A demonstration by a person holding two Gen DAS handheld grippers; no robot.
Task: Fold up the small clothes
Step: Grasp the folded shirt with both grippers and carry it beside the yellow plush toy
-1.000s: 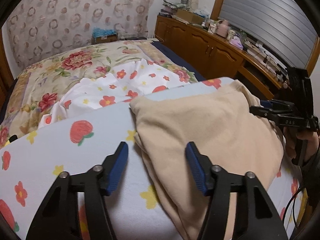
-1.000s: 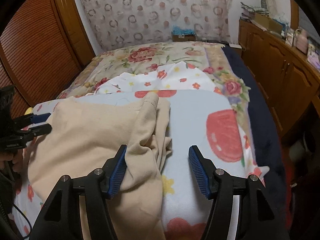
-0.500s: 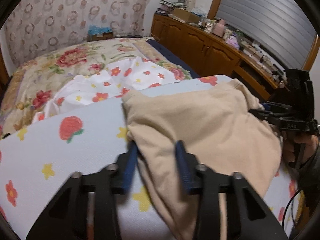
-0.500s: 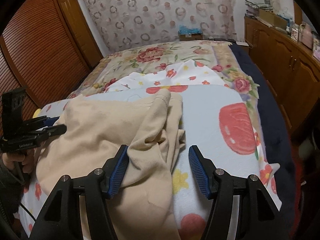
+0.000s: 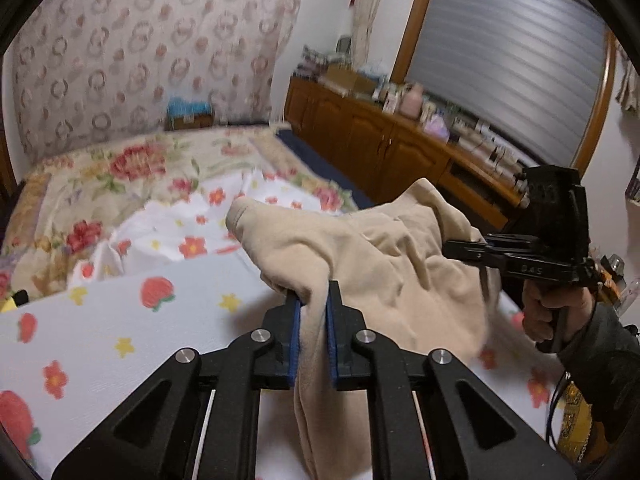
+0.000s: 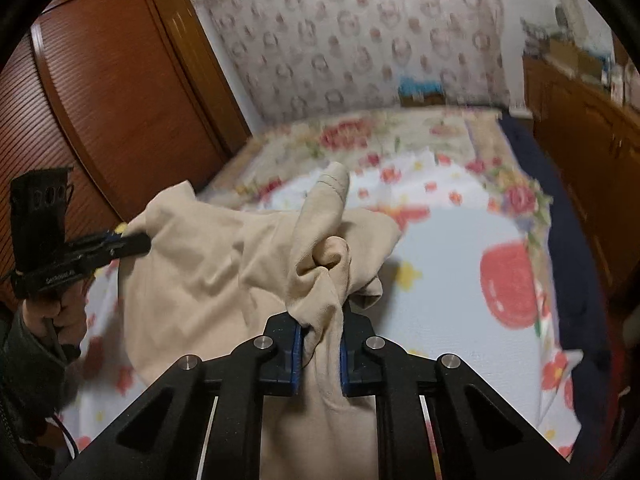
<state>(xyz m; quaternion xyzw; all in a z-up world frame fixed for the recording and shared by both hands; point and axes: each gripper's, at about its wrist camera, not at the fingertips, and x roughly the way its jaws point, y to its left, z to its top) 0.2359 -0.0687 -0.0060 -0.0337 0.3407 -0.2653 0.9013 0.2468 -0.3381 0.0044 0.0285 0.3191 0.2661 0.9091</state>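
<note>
The beige cloth [image 5: 372, 264] is lifted a bit over the bed [image 5: 100, 340]. The left tongs [image 5: 312, 312] and the right tongs [image 6: 320, 328] have just squeezed closed, each pinching a bunch of it.

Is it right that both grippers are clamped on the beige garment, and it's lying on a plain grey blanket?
Not quite: the blanket is pale with a print of strawberries, flowers and stars, as the left wrist view shows. The rest holds: the left gripper and the right gripper have just closed on the beige garment.
</note>
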